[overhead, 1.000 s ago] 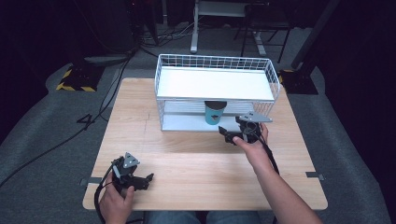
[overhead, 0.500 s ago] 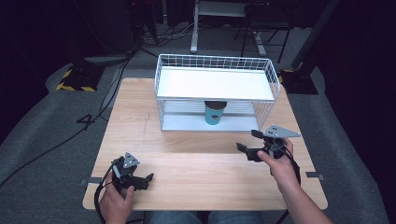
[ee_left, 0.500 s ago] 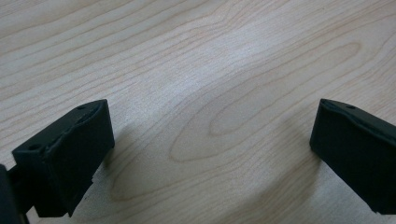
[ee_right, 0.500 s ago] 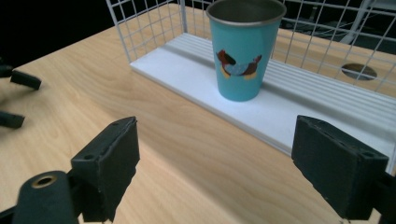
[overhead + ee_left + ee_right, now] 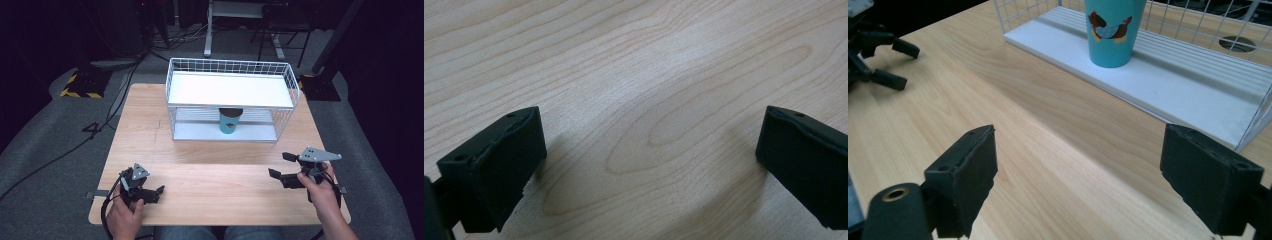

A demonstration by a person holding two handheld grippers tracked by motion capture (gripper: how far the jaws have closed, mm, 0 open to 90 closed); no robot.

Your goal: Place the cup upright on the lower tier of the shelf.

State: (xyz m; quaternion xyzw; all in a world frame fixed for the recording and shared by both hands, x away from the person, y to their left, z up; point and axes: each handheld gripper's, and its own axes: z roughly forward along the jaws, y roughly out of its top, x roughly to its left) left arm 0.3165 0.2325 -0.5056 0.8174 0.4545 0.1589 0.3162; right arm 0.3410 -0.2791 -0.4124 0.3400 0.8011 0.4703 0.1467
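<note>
A teal cup (image 5: 230, 121) with a bird picture stands upright on the lower shelf of a white wire rack (image 5: 200, 131) at the back of the table. My right gripper (image 5: 280, 165) is open at the near right, apart from the rack, with nothing between its jaws. In the right gripper view the cup (image 5: 1113, 30) stands ahead of the open right gripper (image 5: 1080, 137) on the rack's shelf (image 5: 1198, 95). My left gripper (image 5: 158, 194) rests open at the near left. In the left gripper view, bare wood lies between the jaws of the left gripper (image 5: 651, 125).
The wooden table (image 5: 210, 160) has open surface between the two grippers and the rack. The rack's top shelf (image 5: 230, 90) is a plain white board. In the right gripper view the left gripper (image 5: 878, 50) sits far left. Cables and stands lie on the floor behind.
My right gripper has drawn back from the front of the rack toward the near right of the table, empty. The cup stays on the shelf. The left gripper has not moved.
</note>
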